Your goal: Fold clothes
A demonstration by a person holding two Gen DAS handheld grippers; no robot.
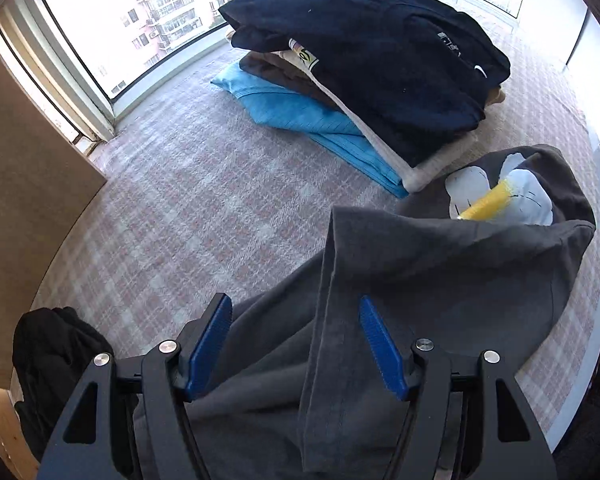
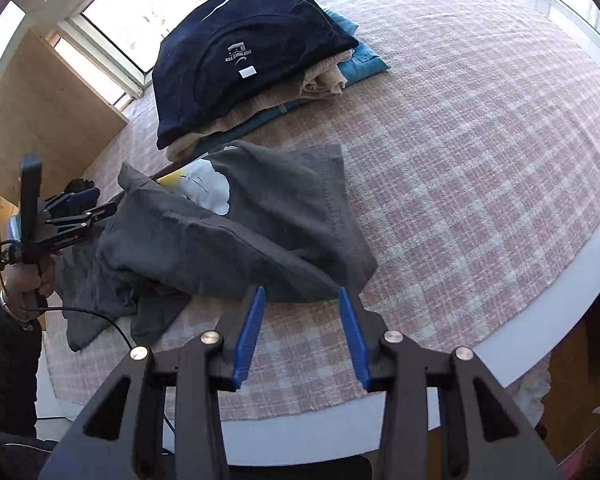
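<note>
A dark grey garment (image 1: 440, 280) with a white and yellow print (image 1: 500, 196) lies crumpled on the plaid tablecloth (image 1: 204, 216). My left gripper (image 1: 295, 300) is open just above it, and a folded strip of the grey cloth runs between its blue pads (image 1: 210, 344). In the right wrist view the same grey garment (image 2: 236, 232) lies ahead of my right gripper (image 2: 302, 291). That gripper is open, its tips at the garment's near hem and nothing between them. The left gripper (image 2: 96, 208), held in a hand, sits at the garment's left side.
A stack of folded clothes (image 1: 380, 60), navy on top over beige, brown and blue, stands at the far side by the windows. A black garment (image 1: 56, 344) lies at the near left table edge. The round table's white rim (image 2: 540, 312) curves on the right. A cable (image 2: 112, 324) trails at the left.
</note>
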